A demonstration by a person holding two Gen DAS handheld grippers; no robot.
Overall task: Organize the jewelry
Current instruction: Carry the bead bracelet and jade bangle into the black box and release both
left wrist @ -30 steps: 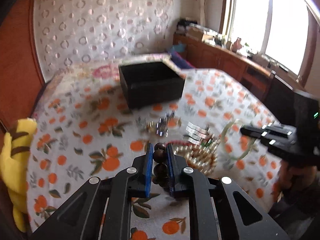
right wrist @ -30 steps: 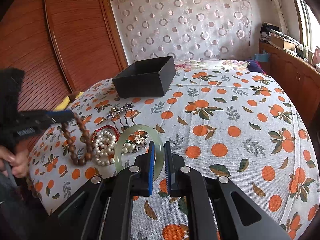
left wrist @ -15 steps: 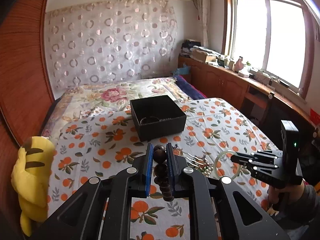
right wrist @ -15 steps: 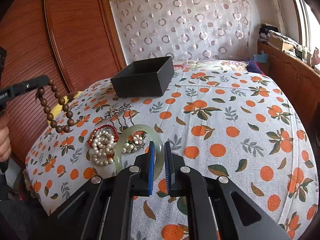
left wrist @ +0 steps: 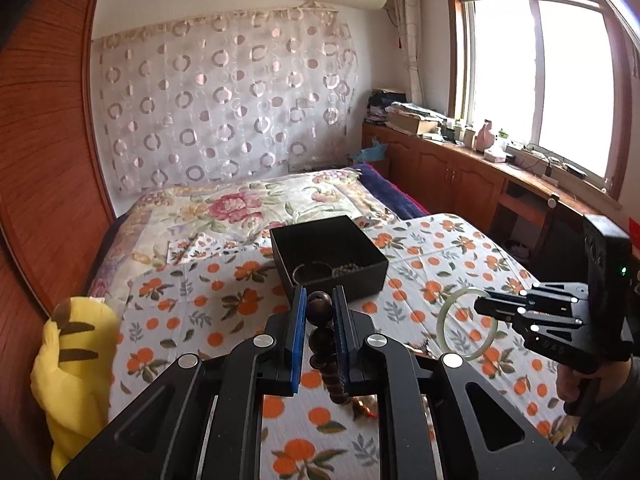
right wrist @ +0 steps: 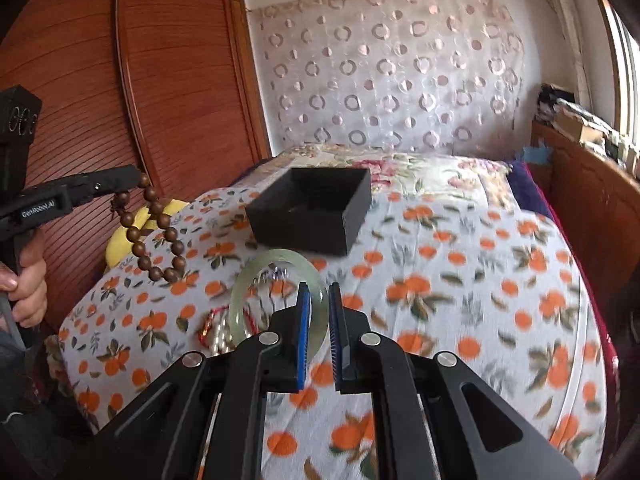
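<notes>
My left gripper (left wrist: 319,300) is shut on a string of brown wooden beads (left wrist: 326,340), which hangs in a loop (right wrist: 154,236) below its tip (right wrist: 132,178) in the right wrist view. My right gripper (right wrist: 318,294) is shut on a pale green jade bangle (right wrist: 256,276), held in the air above the bed; the left wrist view shows the bangle (left wrist: 448,312) at that gripper's tip (left wrist: 480,304). The open black box (left wrist: 328,256) sits ahead on the bed with a ring-shaped piece and small beads inside. More jewelry, pearls and a red string (right wrist: 216,328), lies on the cloth under the bangle.
An orange-patterned cloth (right wrist: 460,280) covers the bed. A yellow plush toy (left wrist: 68,360) lies at the left bed edge beside a wooden wardrobe (right wrist: 160,80). A wooden counter (left wrist: 460,168) under the window runs along the right. A person's hands grip both handles.
Both grippers have risen. The wooden beads came up off the cloth in the left gripper, and the jade bangle left the jewelry pile in the right gripper.
</notes>
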